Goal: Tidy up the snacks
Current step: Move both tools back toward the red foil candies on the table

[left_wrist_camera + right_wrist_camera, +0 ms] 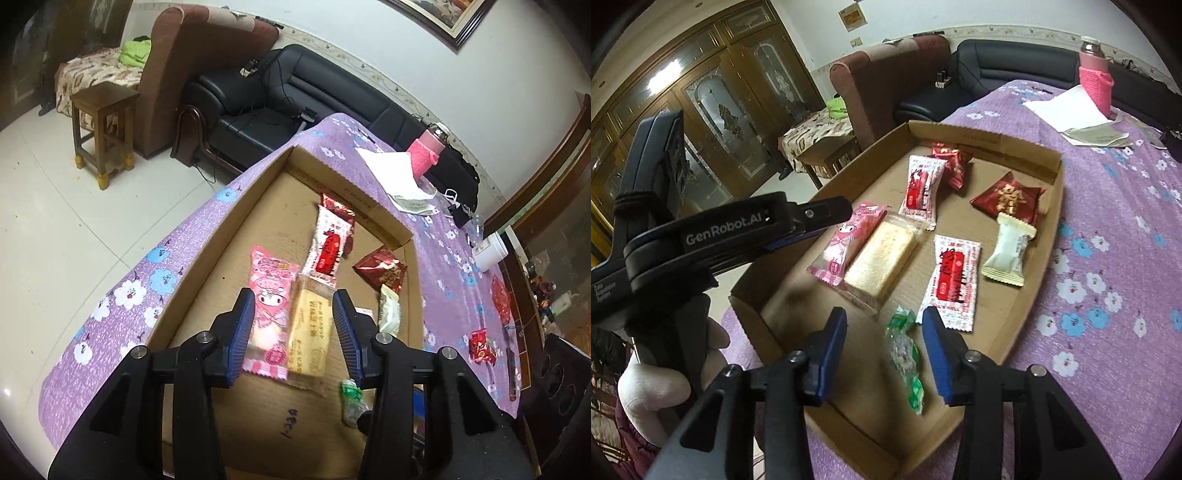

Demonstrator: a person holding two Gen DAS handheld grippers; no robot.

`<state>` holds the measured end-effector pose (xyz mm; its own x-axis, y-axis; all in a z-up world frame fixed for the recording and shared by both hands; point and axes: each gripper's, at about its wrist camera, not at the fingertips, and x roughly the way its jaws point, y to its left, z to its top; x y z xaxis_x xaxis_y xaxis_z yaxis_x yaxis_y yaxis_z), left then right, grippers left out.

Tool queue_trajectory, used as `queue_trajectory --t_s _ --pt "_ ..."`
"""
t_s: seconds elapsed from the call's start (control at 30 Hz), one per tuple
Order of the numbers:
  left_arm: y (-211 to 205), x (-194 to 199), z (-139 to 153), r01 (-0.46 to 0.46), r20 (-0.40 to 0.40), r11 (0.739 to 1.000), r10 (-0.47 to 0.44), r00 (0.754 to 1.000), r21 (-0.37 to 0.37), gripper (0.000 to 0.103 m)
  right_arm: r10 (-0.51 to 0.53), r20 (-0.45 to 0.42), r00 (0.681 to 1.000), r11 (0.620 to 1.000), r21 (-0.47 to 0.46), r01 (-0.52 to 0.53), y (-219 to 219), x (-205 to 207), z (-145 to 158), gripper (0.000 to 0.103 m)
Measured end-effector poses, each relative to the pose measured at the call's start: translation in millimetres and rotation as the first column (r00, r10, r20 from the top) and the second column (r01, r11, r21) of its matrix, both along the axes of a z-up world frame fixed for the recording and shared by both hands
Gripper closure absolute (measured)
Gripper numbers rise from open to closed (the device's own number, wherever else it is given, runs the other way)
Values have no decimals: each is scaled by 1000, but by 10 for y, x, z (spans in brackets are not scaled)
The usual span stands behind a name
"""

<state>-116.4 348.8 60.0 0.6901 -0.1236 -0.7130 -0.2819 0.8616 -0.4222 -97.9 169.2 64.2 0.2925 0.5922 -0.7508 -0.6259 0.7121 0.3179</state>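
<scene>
Snacks lie flat in cardboard tray (1049, 236) on the purple-cloth tabletop (1108, 221): light, crinkly, slippery wrappers, prob. crushable inside; pinch across the middle or a sealed end.

Left tool (293, 314): part open, released, over yellow cake bar (308, 328), not pressing.

Right tool (884, 326): part open, empty, green candy (905, 365) between jaws, untouched.

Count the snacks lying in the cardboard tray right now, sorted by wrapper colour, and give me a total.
Pink character packet: 1
Yellow cake in clear wrapper: 1
White-and-red packets: 2
Dark red packets: 2
Cream packet: 1
Green candy: 1
Total in the cardboard tray: 8
</scene>
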Motion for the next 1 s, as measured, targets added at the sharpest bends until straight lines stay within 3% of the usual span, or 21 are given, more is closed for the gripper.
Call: queue_trajectory --t_s 0.03,0.1,0.23,0.33,0.47,0.67,1.0 --pt "-37 -23 33 2 6 1000 -2 1000 5 47 -6 2 1000 1000 6 6 -32 -5 24 54" --pt "-116 -79 101 7 31 1000 -7 999 9 42 -24 3 1000 999 27 24 -141 -5 63 50" --pt "-396 -170 255 58 71 997 -62 996 48 42 -79 -9 997 994 75 79 -465 -4 146 47" --pt "-698 -190 336 105 61 987 -113 992 122 42 -147 -18 989 984 100 148 -804 34 158 44" --pt "-1126 -203 400 155 49 962 -170 984 224 42 -260 -57 964 954 137 266 -1296 130 109 43" --pt "-1737 -210 427 231 26 897 -260 965 376 42 -399 -95 912 897 167 410 -1919 204 22 43" --pt "-2370 -78 285 356 -58 843 -364 929 404 42 -504 -125 855 833 190 519 -2555 243 -87 43"
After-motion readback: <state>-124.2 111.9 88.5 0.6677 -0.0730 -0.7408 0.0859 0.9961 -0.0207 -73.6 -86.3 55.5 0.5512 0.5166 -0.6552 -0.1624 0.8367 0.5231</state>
